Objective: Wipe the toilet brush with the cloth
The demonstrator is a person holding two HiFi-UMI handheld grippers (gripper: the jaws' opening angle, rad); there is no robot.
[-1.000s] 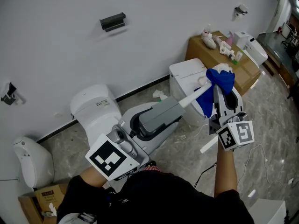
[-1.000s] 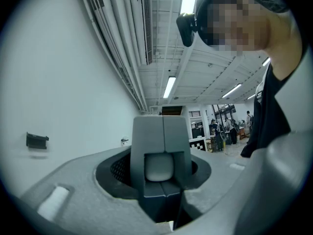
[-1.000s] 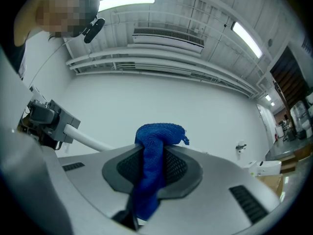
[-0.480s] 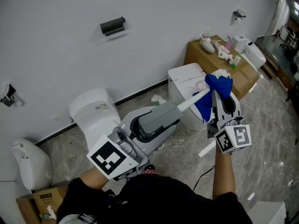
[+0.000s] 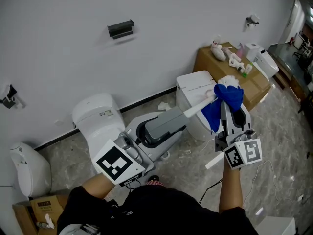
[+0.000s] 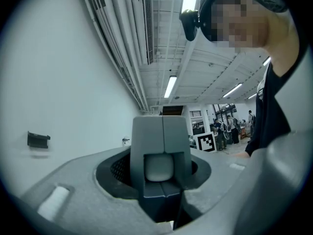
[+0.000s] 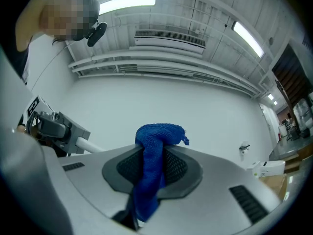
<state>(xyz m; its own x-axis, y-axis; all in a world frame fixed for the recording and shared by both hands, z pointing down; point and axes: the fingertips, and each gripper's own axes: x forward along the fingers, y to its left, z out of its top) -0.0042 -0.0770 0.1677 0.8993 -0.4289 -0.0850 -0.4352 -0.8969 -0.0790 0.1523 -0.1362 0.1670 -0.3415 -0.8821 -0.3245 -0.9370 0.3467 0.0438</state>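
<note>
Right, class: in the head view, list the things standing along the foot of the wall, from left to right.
Rounded white fixture → white toilet → boxy white unit → cardboard box.

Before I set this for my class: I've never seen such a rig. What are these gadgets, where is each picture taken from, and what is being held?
A person holds a gripping tool in each hand; there is no robot arm. One picture comes from a head camera looking down; the other two come from cameras riding on the tools. The left tool clamps a white long-handled toilet brush by its handle. The right tool pinches a blue woven cloth at the brush's far end. A white toilet stands on the grey marbled floor.
</note>
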